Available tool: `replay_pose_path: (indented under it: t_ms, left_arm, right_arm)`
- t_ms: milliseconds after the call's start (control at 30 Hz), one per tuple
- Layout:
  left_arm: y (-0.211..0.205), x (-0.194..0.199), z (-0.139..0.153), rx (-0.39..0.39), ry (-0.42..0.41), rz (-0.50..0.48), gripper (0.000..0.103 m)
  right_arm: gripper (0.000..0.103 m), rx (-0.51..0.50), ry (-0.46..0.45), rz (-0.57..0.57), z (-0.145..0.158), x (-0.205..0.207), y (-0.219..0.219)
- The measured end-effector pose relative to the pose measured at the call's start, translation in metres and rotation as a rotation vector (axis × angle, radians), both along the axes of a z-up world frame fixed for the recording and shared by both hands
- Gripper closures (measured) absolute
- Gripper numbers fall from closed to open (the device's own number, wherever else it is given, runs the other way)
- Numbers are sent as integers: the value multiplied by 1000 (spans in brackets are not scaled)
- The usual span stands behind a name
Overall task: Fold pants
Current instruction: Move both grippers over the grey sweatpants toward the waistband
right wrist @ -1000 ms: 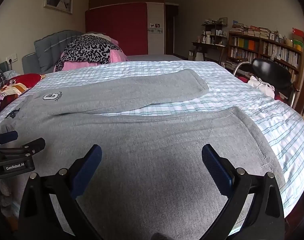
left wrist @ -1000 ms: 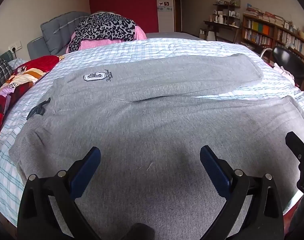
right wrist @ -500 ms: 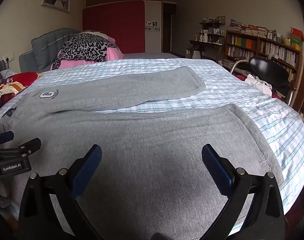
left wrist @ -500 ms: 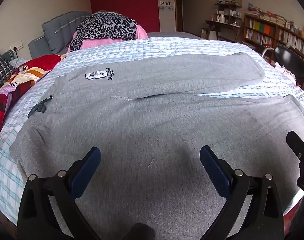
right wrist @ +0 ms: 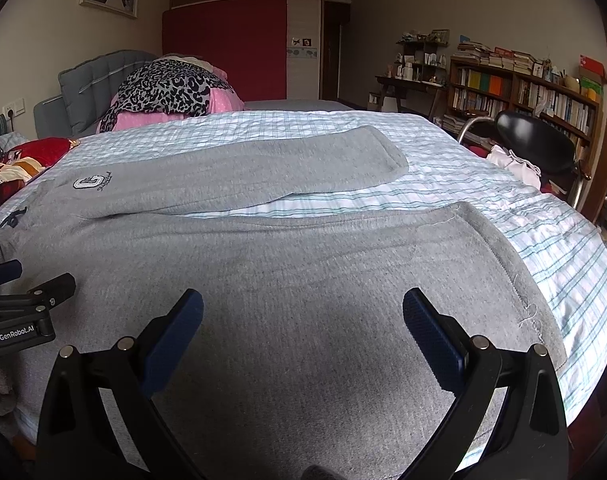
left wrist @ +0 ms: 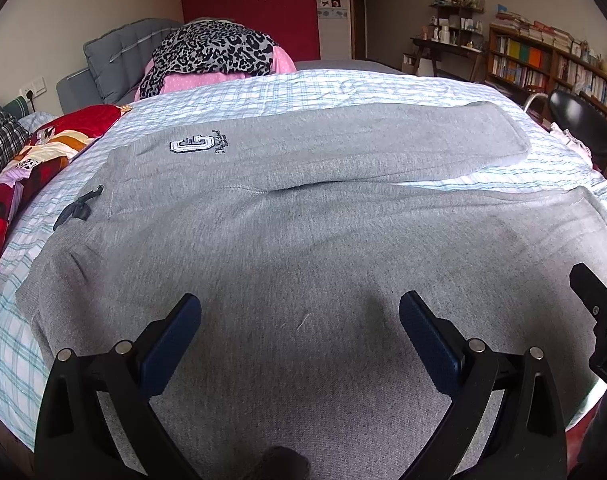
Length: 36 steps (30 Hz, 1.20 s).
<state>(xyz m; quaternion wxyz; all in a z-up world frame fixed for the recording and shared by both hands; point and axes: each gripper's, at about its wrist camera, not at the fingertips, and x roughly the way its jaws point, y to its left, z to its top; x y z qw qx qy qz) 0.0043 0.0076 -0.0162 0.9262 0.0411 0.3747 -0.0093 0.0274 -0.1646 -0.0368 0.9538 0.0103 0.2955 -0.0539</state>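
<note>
Grey sweatpants (left wrist: 303, 240) lie flat on the checked bed sheet, waistband to the left, legs spread apart toward the right. A white logo patch (left wrist: 191, 145) marks the far leg, and a dark drawstring (left wrist: 77, 210) lies at the waistband. My left gripper (left wrist: 299, 320) hovers open over the near leg close to the waist. My right gripper (right wrist: 303, 316) hovers open over the near leg (right wrist: 323, 272) toward its cuff (right wrist: 503, 248). Neither holds any cloth. Each gripper shows at the edge of the other's view.
The bed's blue-checked sheet (right wrist: 503, 188) extends to the right. A leopard-print and pink pile (left wrist: 215, 56) sits at the grey headboard. Patterned red bedding (left wrist: 31, 160) lies left. A black chair (right wrist: 535, 144) and bookshelves (right wrist: 523, 92) stand right of the bed.
Both cameras have dipped slightly lower and closer over the near leg; the pants lie unchanged and both grippers stay open.
</note>
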Motion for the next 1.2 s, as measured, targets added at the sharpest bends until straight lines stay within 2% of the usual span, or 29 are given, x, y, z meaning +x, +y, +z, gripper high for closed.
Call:
replay_pose_path:
  t_ms: [367, 667, 833, 1200]
  left_arm:
    - [37, 13, 10, -39, -14, 75, 5]
    - [64, 23, 16, -33, -26, 138, 5]
    - [68, 29, 7, -41, 14, 146, 5]
    - [82, 38, -19, -118, 122, 126, 5]
  right_arm:
    - [2, -3, 8, -4, 0, 4, -2]
    - [2, -14, 41, 3, -9, 16, 3]
    - [2, -5, 97, 4, -24, 25, 1]
    - [2, 32, 115, 47, -37, 28, -7]
